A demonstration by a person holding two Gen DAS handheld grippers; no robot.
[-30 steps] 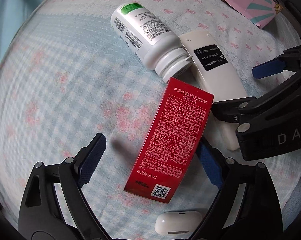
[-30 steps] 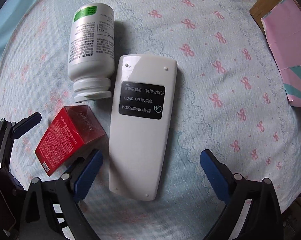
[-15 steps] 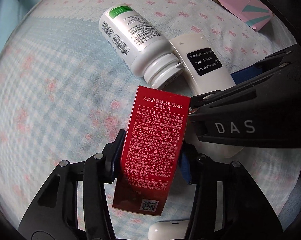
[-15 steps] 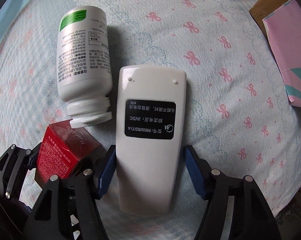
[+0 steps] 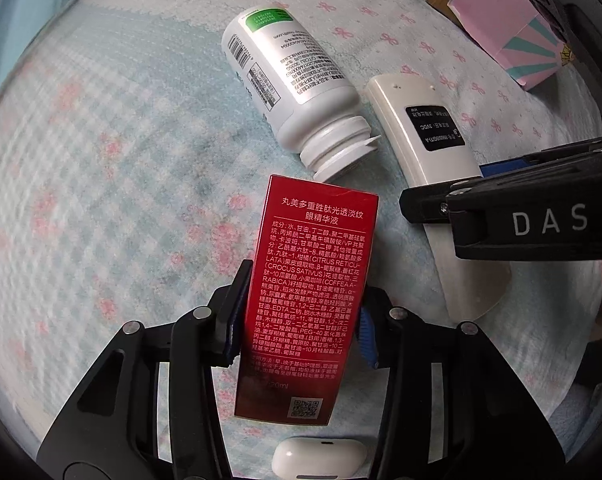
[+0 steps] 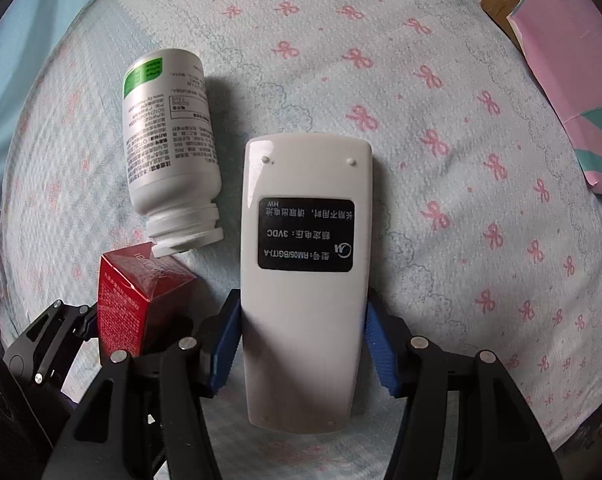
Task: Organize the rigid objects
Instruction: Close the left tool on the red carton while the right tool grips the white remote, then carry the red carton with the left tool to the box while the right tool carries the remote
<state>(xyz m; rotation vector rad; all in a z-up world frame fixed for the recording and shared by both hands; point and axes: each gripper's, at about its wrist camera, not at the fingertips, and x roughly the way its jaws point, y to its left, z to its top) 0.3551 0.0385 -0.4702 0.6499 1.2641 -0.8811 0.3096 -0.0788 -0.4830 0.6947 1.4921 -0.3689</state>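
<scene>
Left wrist view: earbud case [image 5: 319,458] bottom centre; left gripper [image 5: 299,320] clamped on red box [image 5: 307,300] mid-frame; white bottle [image 5: 293,92] lying above | right wrist view: right gripper [image 6: 303,340] pinching remote [image 6: 305,272] centre; pink box [image 6: 573,64] upper right

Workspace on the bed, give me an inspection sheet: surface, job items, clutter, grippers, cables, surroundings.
Surface: pale blue quilted bedspread with pink bows.
Job's things: red rectangular carton; white remote control, face down; white plastic bottle lying on its side, cap off, mouth near the carton's end.
Clutter: small white earbud case under the carton's near end.
Grippers: left gripper shut on the red carton; right gripper with pads at both sides of the remote, apparently shut on it.
Cables: nothing seen.
Surroundings: pink cardboard box with teal stripes at far right.
</scene>
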